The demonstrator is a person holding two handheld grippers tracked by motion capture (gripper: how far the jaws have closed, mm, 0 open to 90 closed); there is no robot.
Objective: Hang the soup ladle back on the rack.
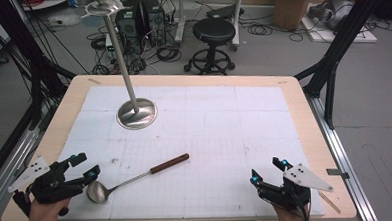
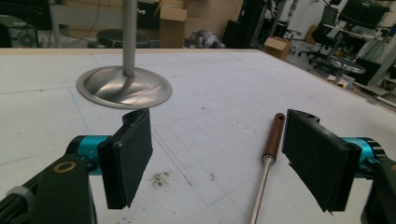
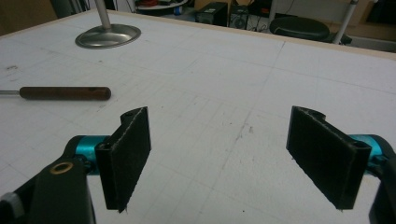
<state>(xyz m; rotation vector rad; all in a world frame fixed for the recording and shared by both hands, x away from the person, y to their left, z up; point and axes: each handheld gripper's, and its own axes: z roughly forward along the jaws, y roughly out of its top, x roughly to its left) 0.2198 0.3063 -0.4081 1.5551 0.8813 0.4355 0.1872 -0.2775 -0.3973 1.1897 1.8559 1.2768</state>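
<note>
A metal ladle (image 1: pixel 132 181) with a brown wooden handle (image 1: pixel 170 163) lies on the white gridded mat, its bowl (image 1: pixel 96 192) toward the front left. My left gripper (image 1: pixel 84 166) stands open right beside the bowl, jaws wide apart with nothing between them. In the left gripper view the ladle's handle (image 2: pixel 273 137) and steel shaft run up between the two pads (image 2: pixel 128 156). My right gripper (image 1: pixel 269 169) is open near the front right edge, over bare mat. The right gripper view has the handle (image 3: pixel 65 93) far to the left.
A steel stand with a round base (image 1: pixel 137 113) and a tall pole (image 1: pixel 118 49) rises at the back left of the mat; a hook piece tops it. The table's wooden edge (image 1: pixel 303 101) frames the mat. A black stool (image 1: pixel 213 32) sits beyond the table.
</note>
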